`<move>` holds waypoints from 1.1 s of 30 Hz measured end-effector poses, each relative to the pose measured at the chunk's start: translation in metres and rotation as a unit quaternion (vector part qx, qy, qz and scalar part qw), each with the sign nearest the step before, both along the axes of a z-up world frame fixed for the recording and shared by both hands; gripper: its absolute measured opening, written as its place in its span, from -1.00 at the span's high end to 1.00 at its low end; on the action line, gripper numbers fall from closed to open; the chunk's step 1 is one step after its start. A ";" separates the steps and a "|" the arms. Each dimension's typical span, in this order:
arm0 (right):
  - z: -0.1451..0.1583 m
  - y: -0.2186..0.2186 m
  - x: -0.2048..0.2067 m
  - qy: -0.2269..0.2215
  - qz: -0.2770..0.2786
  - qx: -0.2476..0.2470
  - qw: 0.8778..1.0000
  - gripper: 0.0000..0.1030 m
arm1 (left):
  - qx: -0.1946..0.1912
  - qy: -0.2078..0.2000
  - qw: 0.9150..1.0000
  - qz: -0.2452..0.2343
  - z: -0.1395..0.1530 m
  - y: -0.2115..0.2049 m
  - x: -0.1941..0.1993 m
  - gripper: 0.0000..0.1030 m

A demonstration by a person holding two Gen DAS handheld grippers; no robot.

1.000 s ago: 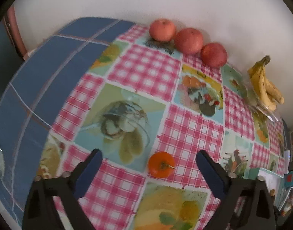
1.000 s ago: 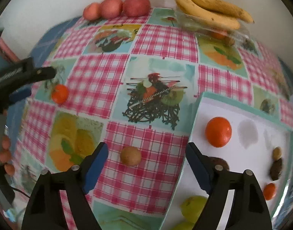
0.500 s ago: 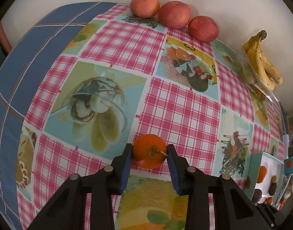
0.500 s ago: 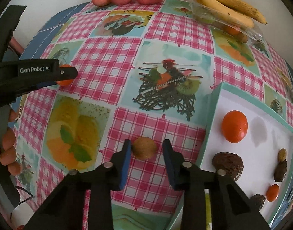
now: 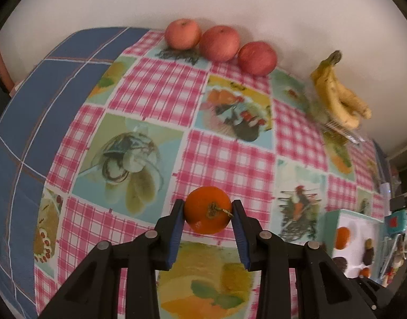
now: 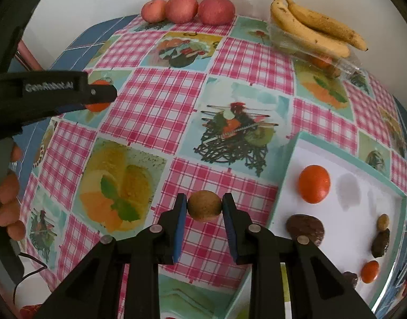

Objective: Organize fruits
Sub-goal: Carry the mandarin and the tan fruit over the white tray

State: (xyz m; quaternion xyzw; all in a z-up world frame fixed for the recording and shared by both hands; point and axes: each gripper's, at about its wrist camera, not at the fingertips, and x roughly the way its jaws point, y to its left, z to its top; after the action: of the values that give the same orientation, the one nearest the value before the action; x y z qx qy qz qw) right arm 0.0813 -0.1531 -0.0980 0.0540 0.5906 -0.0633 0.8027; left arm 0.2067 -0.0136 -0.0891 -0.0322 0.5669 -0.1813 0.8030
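Tray (image 6: 288,159) sits at table's right; we aim both fruits there.
Left gripper (image 5: 207,216) clamps tangerine (image 5: 207,210) above cloth: round skin may roll free.
Right gripper (image 6: 204,207) pinches kiwi (image 6: 204,205) beside tray wall: risk of clipping rim.

My left gripper (image 5: 207,214) and right gripper (image 6: 204,207) look alike: black plastic frames, blue pads (image 5: 175,235) lining each finger, and round silver screws (image 6: 155,228) at the joints. The left one carries white "GenRobot.AI" lettering (image 6: 47,86), with a thin black cable (image 6: 28,276) trailing below.
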 end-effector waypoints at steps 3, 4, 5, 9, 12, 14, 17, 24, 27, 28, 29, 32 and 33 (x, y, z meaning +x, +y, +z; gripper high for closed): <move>0.003 -0.006 -0.001 -0.004 -0.005 0.004 1.000 0.45 | 0.001 -0.016 1.000 -0.003 0.014 -0.003 -0.004 0.27; 0.005 -0.009 -0.001 -0.006 -0.007 0.004 1.000 0.45 | 0.000 -0.021 1.000 -0.005 0.018 -0.004 -0.006 0.27; 0.008 -0.011 -0.005 -0.007 -0.009 0.005 1.000 0.45 | -0.001 -0.026 1.000 -0.006 0.022 -0.005 -0.007 0.27; 0.016 -0.020 -0.012 -0.014 -0.024 0.006 1.000 0.45 | 0.001 -0.043 0.999 -0.009 0.036 -0.011 -0.012 0.27; 0.023 -0.027 -0.018 -0.020 -0.039 0.003 0.999 0.45 | 0.001 -0.053 0.999 -0.012 0.044 -0.015 -0.016 0.27; 0.029 -0.032 -0.021 -0.027 -0.055 0.001 0.998 0.45 | 0.001 -0.057 0.998 -0.015 0.049 -0.018 -0.021 0.27; 0.040 -0.041 -0.029 -0.042 -0.079 0.002 0.996 0.45 | -0.003 -0.062 0.998 -0.020 0.057 -0.021 -0.029 0.27; 0.064 -0.056 -0.051 -0.075 -0.111 0.005 0.991 0.45 | -0.020 -0.070 0.997 -0.029 0.071 -0.028 -0.051 0.27; 0.067 -0.061 -0.058 -0.078 -0.117 0.000 0.990 0.45 | -0.021 -0.074 0.996 -0.034 0.074 -0.031 -0.060 0.27; 0.067 -0.064 -0.060 -0.078 -0.119 0.000 0.990 0.45 | -0.020 -0.076 0.996 -0.036 0.075 -0.033 -0.063 0.27; 0.068 -0.067 -0.062 -0.079 -0.122 0.001 0.989 0.45 | -0.019 -0.077 0.996 -0.038 0.076 -0.035 -0.065 0.27; 0.070 -0.083 -0.070 -0.083 -0.136 0.005 0.987 0.45 | -0.019 -0.080 0.996 -0.046 0.078 -0.040 -0.070 0.27; 0.071 -0.087 -0.072 -0.083 -0.141 0.004 0.986 0.45 | -0.020 -0.080 0.995 -0.049 0.079 -0.042 -0.071 0.27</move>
State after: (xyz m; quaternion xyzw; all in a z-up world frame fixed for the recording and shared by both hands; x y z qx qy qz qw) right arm 0.0096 -0.2404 -0.0274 0.1447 0.5082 -0.1691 0.8320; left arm 0.1358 -0.0560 -0.0103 -0.0056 0.4982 -0.2334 0.8350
